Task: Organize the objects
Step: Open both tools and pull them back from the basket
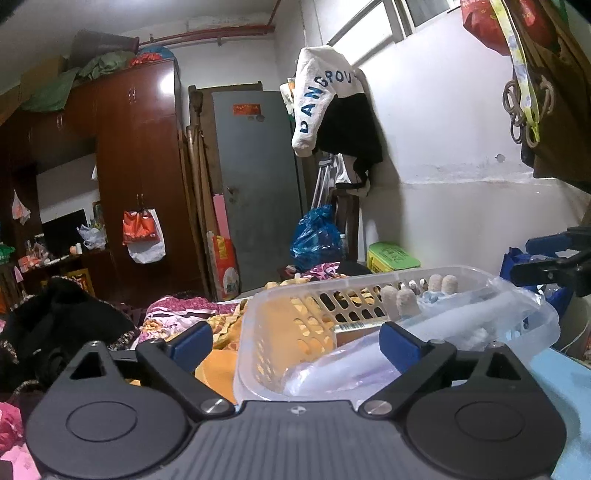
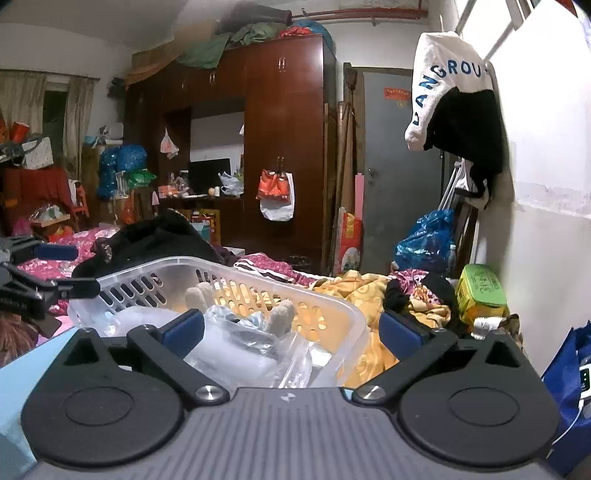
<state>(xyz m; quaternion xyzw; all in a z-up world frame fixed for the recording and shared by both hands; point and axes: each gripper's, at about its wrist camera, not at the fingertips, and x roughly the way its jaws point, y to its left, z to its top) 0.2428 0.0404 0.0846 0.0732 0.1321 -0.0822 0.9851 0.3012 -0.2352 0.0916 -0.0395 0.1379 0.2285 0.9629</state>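
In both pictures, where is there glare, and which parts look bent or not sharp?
Left wrist view: glare on the wardrobe doors; the window frame bends near the edge; the left gripper body is soft. Right wrist view: the white wall is bright; the basket is fairly sharp.

- Your basket (image 1: 258,332) is clear, colourless plastic with a slotted wall.
- Your left gripper (image 1: 295,341) and right gripper (image 2: 291,328) are black with blue pads.
- The blanket (image 2: 365,291) you see behind the basket is yellow-orange, patterned.
- The wardrobe (image 2: 280,122) is dark red-brown.
- The hanging garment (image 1: 317,99) is white with blue letters.
- The box (image 2: 480,291) by the wall is green and yellow.
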